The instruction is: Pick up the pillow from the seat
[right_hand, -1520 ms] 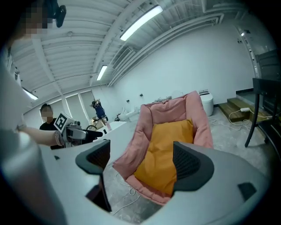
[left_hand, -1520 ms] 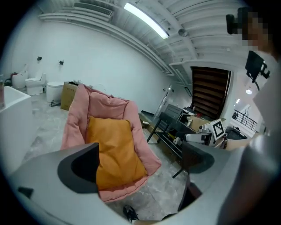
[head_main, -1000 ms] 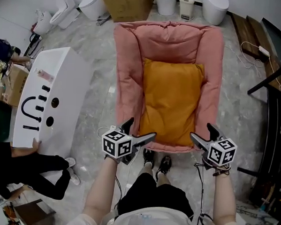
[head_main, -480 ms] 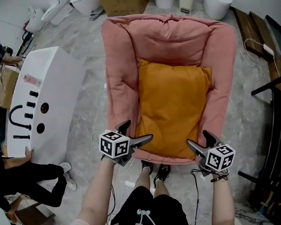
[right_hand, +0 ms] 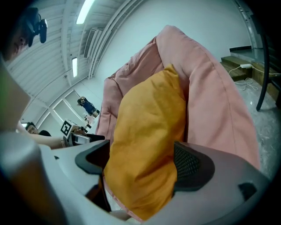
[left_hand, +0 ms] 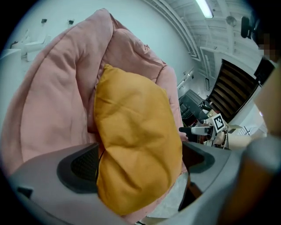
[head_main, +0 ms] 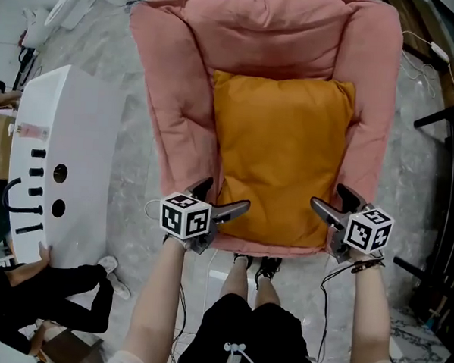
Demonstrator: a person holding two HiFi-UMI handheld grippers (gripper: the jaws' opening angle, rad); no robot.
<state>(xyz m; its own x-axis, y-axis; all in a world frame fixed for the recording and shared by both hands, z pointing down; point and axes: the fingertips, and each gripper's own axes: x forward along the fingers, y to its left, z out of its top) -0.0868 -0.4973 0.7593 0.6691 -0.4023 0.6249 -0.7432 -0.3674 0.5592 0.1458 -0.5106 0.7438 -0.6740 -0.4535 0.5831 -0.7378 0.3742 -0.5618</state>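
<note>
Left tool (head_main: pixel 226 197) and right tool (head_main: pixel 326 196), jaws spread wide, each straddle a front corner of the orange pillow (head_main: pixel 278 142). It lies flat on the pink seat (head_main: pixel 178 98), long axis running from me toward the seat's back edge. I judge both tools equally near.

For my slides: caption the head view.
Left gripper and right gripper, jaws open, straddle near corners of the orange pillow on the pink seat.
</note>
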